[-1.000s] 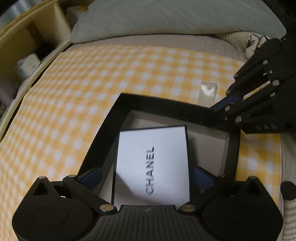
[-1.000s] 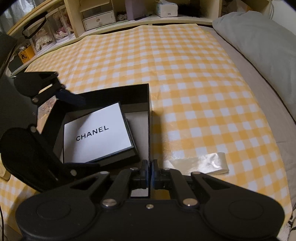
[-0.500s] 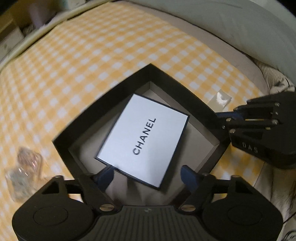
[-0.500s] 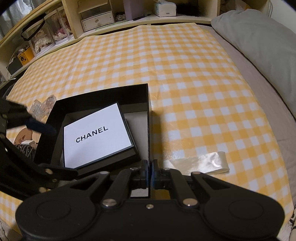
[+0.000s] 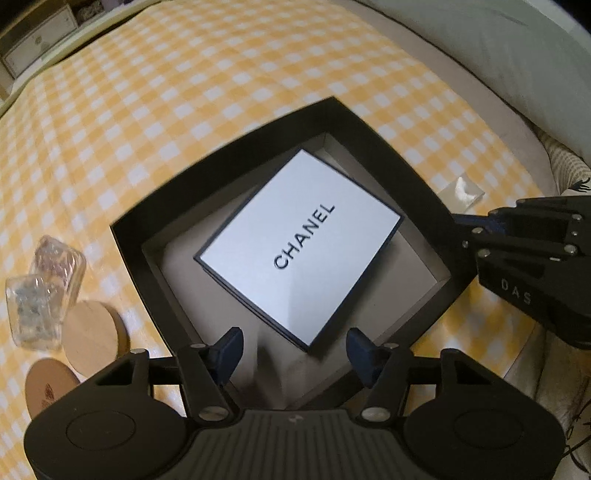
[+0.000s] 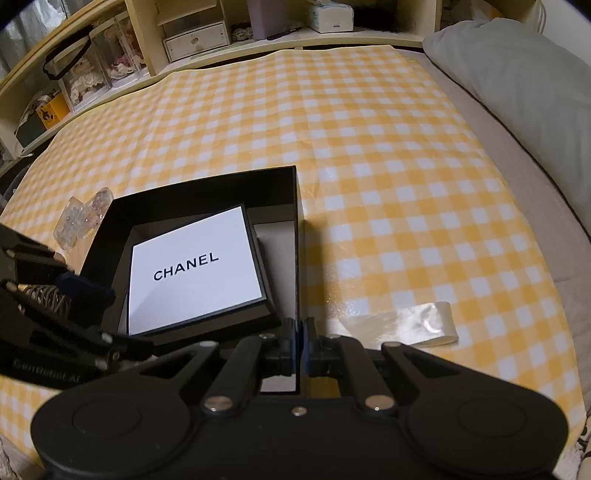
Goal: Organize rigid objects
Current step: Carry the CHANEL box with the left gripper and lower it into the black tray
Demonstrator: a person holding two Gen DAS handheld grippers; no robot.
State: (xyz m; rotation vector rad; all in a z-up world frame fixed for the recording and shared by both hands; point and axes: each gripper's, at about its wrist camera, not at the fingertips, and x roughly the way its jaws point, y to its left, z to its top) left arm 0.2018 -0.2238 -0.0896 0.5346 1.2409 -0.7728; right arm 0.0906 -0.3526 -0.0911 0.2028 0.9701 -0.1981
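Note:
A large open black box (image 5: 402, 162) (image 6: 207, 186) sits on the yellow checked cloth. Inside it lies a smaller white CHANEL box (image 5: 299, 243) (image 6: 192, 269), tilted against the floor of the big box. My left gripper (image 5: 293, 350) is open and empty above the box's near corner. My right gripper (image 6: 300, 339) is shut on the black box's wall; it shows at the right of the left wrist view (image 5: 465, 225). The left gripper shows at the left of the right wrist view (image 6: 74, 291).
Two clear plastic cases (image 5: 40, 291) (image 6: 79, 218) and two round wooden coasters (image 5: 92, 332) lie left of the box. A clear plastic strip (image 6: 406, 325) (image 5: 463, 190) lies to its right. A grey pillow (image 6: 517, 81) and shelves (image 6: 192, 33) border the cloth.
My left gripper has let go of the CHANEL box, pulled back and swung to the left. The CHANEL box now rests inside the black box. The right gripper has kept its hold.

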